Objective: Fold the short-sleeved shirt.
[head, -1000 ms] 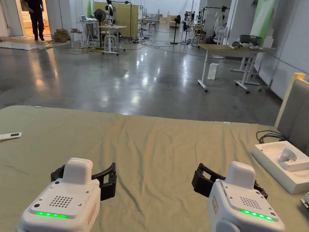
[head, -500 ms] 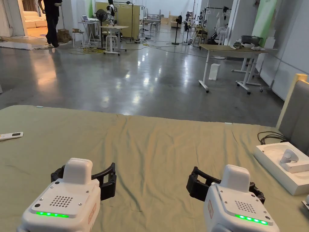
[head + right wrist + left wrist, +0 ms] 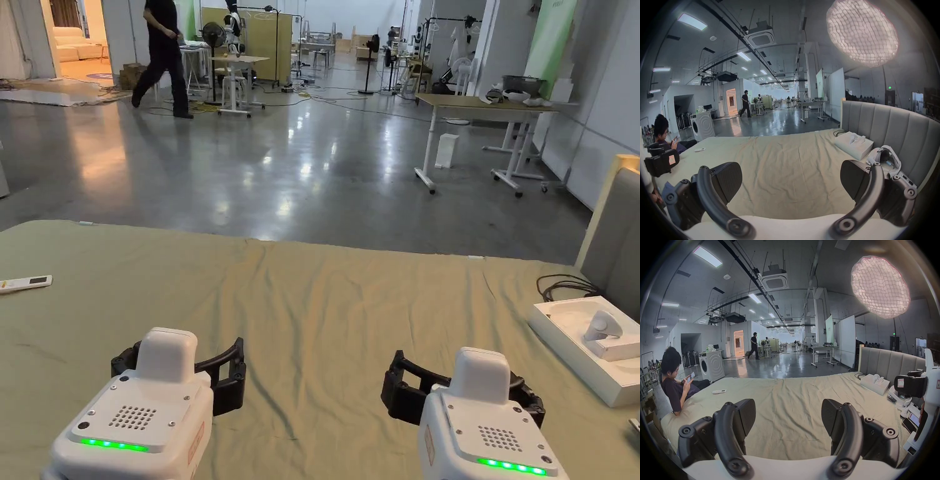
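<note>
A wrinkled olive-green bed sheet [image 3: 312,300] spreads under both grippers. My left gripper [image 3: 181,357] hovers low over its near left part, jaws wide apart with nothing between them; in the left gripper view [image 3: 788,408] sheet lies between the black pads [image 3: 747,415]. My right gripper [image 3: 462,382] hangs over the near right part, open and holding nothing [image 3: 791,168]. Each gripper sees the other off to its side: the right gripper [image 3: 912,386], the left gripper [image 3: 661,162].
A white remote [image 3: 25,284] lies at the sheet's left edge. At the right stand a white box [image 3: 562,340], a black cable [image 3: 562,284], a white headset [image 3: 883,155] and the grey headboard [image 3: 615,244]. A person [image 3: 672,378] sits by the bed's left side; another person [image 3: 159,56] walks far off.
My right gripper has drifted a little left and back toward me, still open. The left gripper has hardly moved. The distant person has walked to the right.
</note>
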Demonstrator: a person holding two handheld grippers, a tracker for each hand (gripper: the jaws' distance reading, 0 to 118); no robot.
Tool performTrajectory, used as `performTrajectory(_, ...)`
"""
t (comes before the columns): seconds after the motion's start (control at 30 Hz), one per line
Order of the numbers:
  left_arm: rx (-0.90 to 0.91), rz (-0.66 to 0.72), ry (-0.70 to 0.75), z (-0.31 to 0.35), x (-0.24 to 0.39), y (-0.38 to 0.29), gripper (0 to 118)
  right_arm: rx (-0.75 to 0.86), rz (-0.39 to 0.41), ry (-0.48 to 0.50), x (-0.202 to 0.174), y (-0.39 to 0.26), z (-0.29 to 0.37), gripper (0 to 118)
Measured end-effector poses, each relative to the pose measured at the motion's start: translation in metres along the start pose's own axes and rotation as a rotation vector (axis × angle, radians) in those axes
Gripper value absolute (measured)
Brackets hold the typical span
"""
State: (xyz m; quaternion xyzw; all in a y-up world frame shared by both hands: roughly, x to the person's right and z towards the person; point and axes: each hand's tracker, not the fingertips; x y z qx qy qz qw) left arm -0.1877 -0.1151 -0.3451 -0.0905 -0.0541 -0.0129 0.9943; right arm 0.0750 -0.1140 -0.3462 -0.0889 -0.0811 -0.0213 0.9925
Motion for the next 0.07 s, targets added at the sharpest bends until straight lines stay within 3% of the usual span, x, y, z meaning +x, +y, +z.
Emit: performTrajectory(0.07,0.000,-0.005,-0.002,0.0001,0.0003,-0.0006,88,0.021,0.016,-0.011,0.0007,-0.0018,-0.0003,118)
